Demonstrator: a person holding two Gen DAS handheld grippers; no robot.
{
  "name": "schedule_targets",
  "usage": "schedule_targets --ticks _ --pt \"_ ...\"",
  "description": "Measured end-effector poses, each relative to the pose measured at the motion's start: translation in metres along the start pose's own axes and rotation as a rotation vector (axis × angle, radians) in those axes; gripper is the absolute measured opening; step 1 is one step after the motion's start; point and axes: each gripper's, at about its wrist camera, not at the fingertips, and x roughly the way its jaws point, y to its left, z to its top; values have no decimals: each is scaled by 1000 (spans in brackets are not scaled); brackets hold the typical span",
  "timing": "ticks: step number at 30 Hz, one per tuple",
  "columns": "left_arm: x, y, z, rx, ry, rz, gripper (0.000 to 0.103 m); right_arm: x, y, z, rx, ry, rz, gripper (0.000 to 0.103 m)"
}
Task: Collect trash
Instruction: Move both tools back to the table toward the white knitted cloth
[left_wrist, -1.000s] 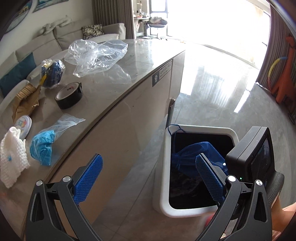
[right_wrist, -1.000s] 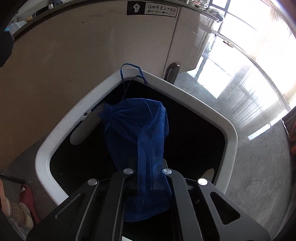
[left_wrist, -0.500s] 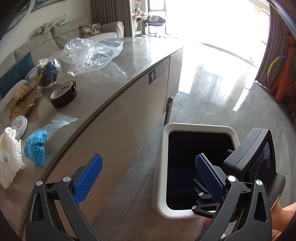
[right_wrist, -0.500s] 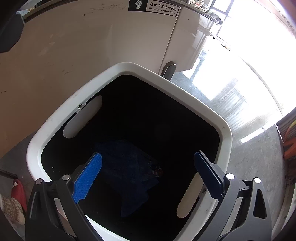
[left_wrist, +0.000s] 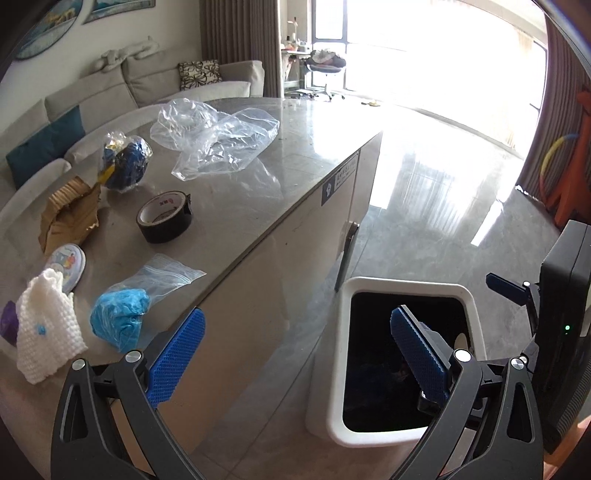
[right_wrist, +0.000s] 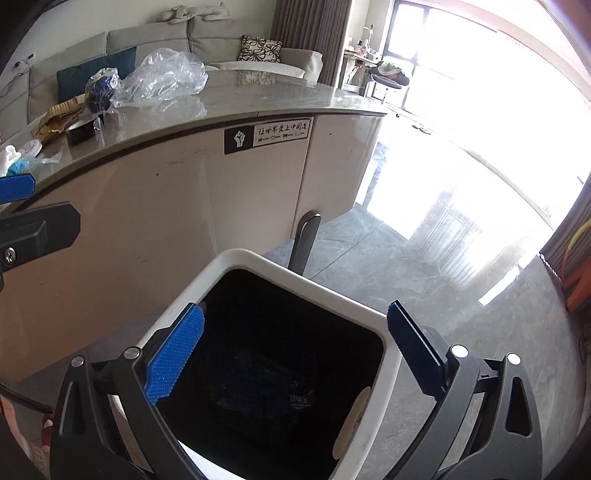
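Left wrist view from above the table (left_wrist: 258, 177) edge, facing along its top toward the window, right wrist view lower, close over the white bin (right_wrist: 391, 354), facing the table's side panel, both sharing bin and tabletop

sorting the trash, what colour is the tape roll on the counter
Black tape roll, with red print inside its core; clearest in the left wrist view.

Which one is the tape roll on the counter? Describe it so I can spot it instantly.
On the grey stone counter, look in front of the big crumpled clear plastic bag. The tape roll lies flat there, the only black ring, beside torn brown paper.
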Motion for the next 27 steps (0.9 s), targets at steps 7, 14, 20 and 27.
schedule_targets --ticks 7,14,20,27 --pt "-21 28 7 -60 -59 51 100 -44 -11 32 66 -130 10 99" --pt "-41 67 4 -126 -83 105 100 -86 5 57 58 -262 42 99" --pt "-60 106 0 -181 -122 185 100 -102 32 69 16 -319 76 99" --pt "-51 153 -12 -276 -69 252 100 -96 72 75 -52 -314 113 99"
